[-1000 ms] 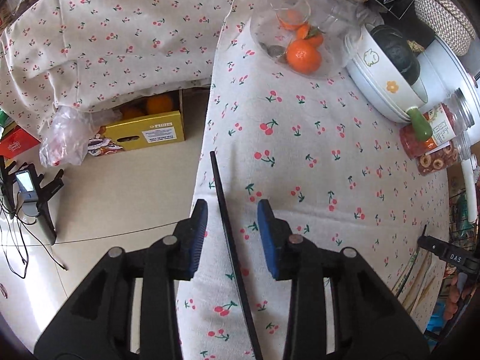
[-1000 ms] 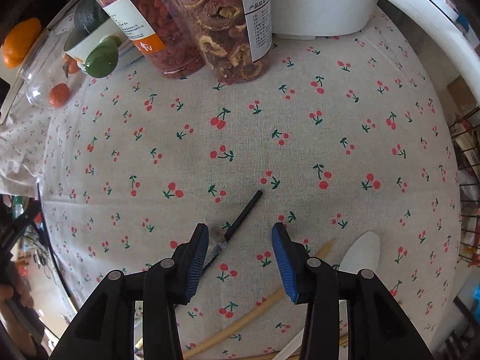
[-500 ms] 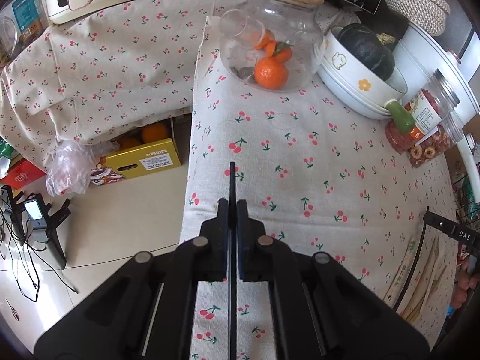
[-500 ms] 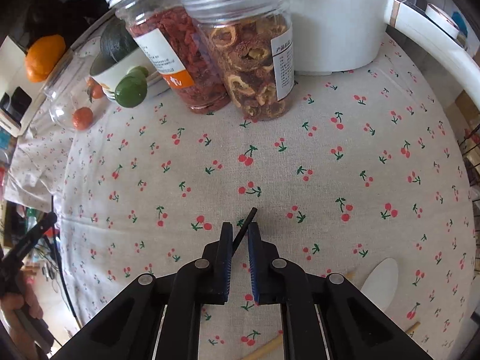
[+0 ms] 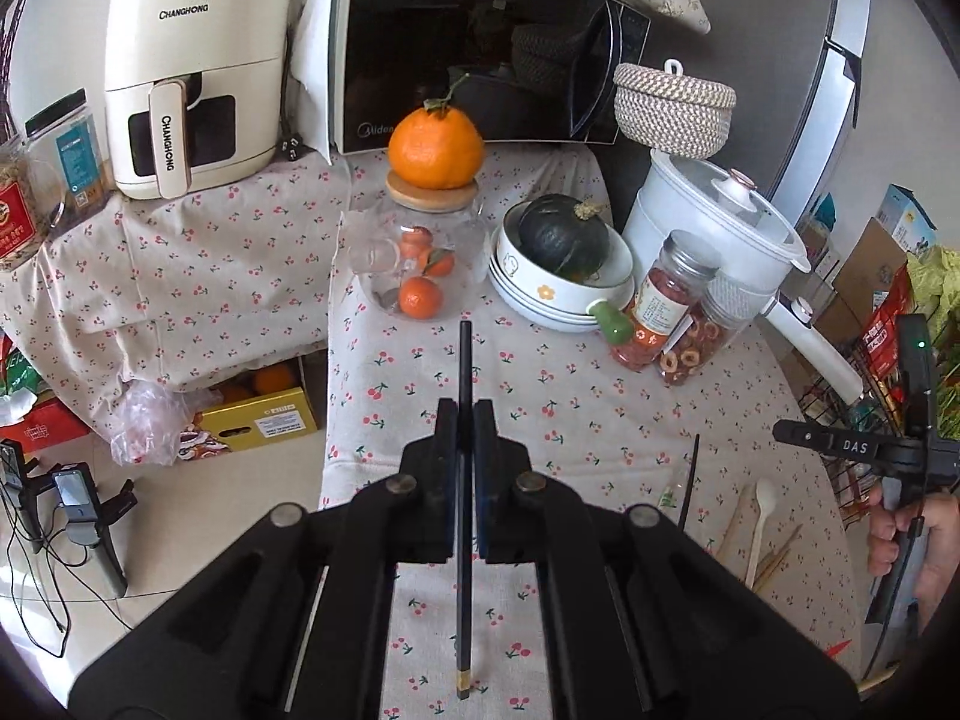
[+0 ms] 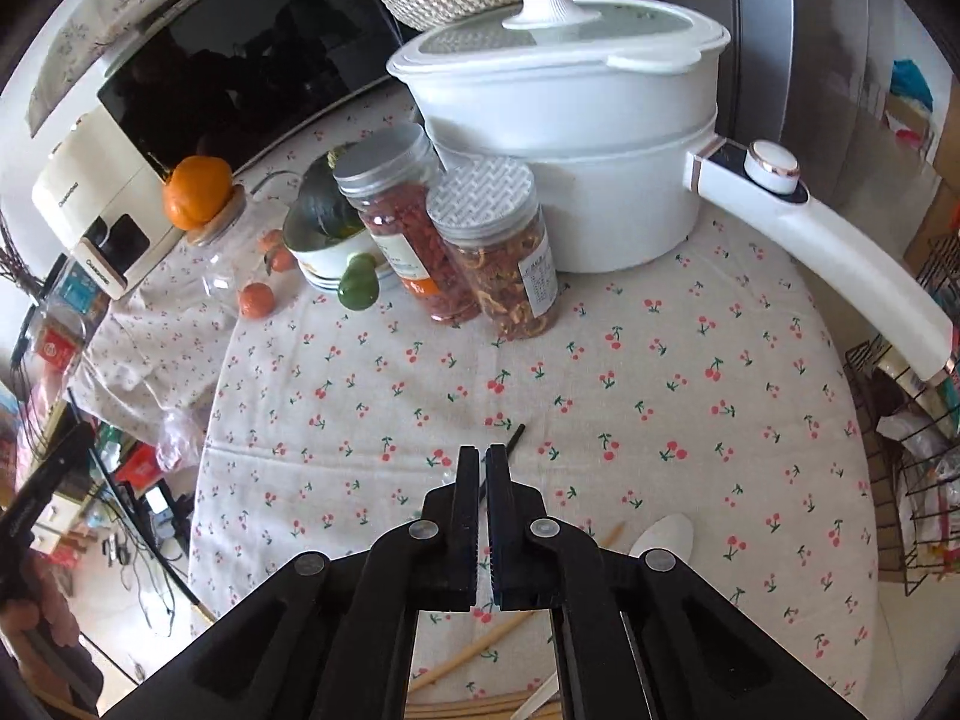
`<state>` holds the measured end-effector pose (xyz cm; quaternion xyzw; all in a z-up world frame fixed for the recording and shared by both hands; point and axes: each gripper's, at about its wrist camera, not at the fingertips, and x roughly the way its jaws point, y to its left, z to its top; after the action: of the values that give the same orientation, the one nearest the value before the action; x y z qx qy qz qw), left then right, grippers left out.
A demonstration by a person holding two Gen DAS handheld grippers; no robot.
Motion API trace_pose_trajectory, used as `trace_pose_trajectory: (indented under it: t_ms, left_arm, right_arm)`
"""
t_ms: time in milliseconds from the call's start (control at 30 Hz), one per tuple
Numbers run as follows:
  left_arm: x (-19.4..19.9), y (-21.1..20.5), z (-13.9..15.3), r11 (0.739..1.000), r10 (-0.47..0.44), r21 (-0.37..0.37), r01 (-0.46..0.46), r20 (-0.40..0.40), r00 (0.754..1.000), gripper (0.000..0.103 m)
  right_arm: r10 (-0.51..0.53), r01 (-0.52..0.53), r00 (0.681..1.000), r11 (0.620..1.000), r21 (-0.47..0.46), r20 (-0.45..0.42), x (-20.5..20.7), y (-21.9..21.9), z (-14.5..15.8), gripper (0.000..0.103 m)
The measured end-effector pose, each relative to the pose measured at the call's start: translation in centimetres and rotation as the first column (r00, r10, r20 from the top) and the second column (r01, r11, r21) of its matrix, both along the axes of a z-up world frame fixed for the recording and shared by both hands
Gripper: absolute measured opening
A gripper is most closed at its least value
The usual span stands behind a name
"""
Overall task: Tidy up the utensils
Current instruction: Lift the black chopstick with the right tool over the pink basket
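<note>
Reading "CHANGHONG" on the air fryer (image 5: 192, 78), "DAS" on right tool (image 5: 852, 447).

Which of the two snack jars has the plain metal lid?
The jar of red berries, standing on the left; the jar of dried slices next to it wears a white patterned lid.

You see: cherry-print tablecloth (image 5: 600, 420) | beige tiled floor (image 5: 198, 516) | grey fridge (image 5: 840, 60) behind | daylight
</note>
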<state>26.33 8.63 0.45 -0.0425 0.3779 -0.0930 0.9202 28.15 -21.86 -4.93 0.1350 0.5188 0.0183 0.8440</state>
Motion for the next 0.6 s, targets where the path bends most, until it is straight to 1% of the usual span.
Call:
trace_pose_trajectory:
  t_ms: [33, 67, 133, 200, 300, 333, 367, 400, 433, 467, 500, 533, 567, 600]
  left_arm:
    - [-0.6, -0.2, 0.4, 1.000, 0.000, -0.001, 0.000, 0.017, 1.000, 0.005]
    - [-1.2, -0.2, 0.8, 1.000, 0.002, -0.006, -0.001, 0.035, 0.999, 0.005]
    - [-2.3, -0.2, 1.4, 1.000, 0.009, -0.023, -0.008, 0.063, 0.998, 0.005]
    - [-2.8, -0.1, 1.9, 0.999, 0.017, -0.043, -0.013, 0.084, 0.996, 0.005]
    - [-2.8, -0.1, 2.3, 0.998, 0.015, -0.057, -0.009, 0.102, 0.995, 0.005]
    - [-2.7, -0.1, 2.3, 0.998, 0.013, -0.063, -0.007, 0.105, 0.994, 0.005]
    - [-2.7, -0.3, 2.3, 0.998, 0.008, -0.067, -0.001, 0.106, 0.994, 0.005]
    - [-2.6, -0.4, 2.2, 0.998, 0.005, -0.070, 0.003, 0.105, 0.994, 0.005]
    - [-2.5, -0.5, 2.1, 0.997, 0.002, -0.072, 0.005, 0.104, 0.995, 0.005]
    - [-2.5, -0.6, 2.0, 0.997, 0.000, -0.072, 0.007, 0.105, 0.994, 0.005]
    - [-2.5, -0.8, 2.0, 0.997, 0.000, -0.071, 0.008, 0.108, 0.994, 0.005]
    - [-2.8, -0.9, 2.0, 0.998, 0.000, -0.068, 0.008, 0.113, 0.994, 0.005]
    - [-3.1, -0.9, 2.2, 0.998, -0.001, -0.066, 0.009, 0.121, 0.993, 0.005]
    - [-3.3, -0.9, 2.4, 0.998, -0.004, -0.063, 0.012, 0.130, 0.992, 0.005]
  right_arm:
    - [-0.006, 0.007, 0.999, 1.000, 0.013, -0.043, 0.4, 0.1, -0.9, 0.013]
    - [-0.010, 0.011, 0.997, 1.000, 0.017, -0.073, 0.7, 0.2, -1.9, 0.026]
    - [-0.021, 0.020, 0.992, 1.000, -0.014, -0.126, 1.6, 0.9, -4.2, 0.035]
    - [-0.026, 0.021, 0.985, 0.999, -0.031, -0.172, 2.8, 1.6, -6.5, 0.035]
    - [-0.064, 0.051, 0.978, 0.996, -0.074, -0.199, 4.5, 2.0, -9.0, 0.034]
    - [-0.077, 0.061, 0.983, 0.993, -0.100, -0.165, 4.9, 2.2, -9.0, 0.034]
    - [-0.075, 0.053, 0.983, 0.990, -0.133, -0.169, 5.4, 2.6, -9.2, 0.030]
    - [-0.070, 0.043, 0.985, 0.984, -0.172, -0.157, 5.6, 3.1, -9.1, 0.019]
    - [-0.055, 0.021, 0.987, 0.976, -0.215, -0.150, 5.8, 3.8, -9.2, 0.013]
    - [-0.037, 0.000, 0.989, 0.971, -0.240, -0.146, 5.9, 4.4, -9.2, 0.011]
    - [-0.032, -0.003, 0.989, 0.969, -0.246, -0.141, 6.0, 4.5, -9.2, 0.011]
    - [-0.032, 0.003, 0.991, 0.976, -0.218, -0.130, 6.0, 4.3, -9.2, 0.010]
    - [-0.036, 0.017, 0.993, 0.986, -0.164, -0.112, 5.8, 3.8, -9.1, 0.009]
    - [-0.046, 0.034, 0.995, 0.991, -0.131, -0.090, 5.5, 3.3, -8.8, 0.009]
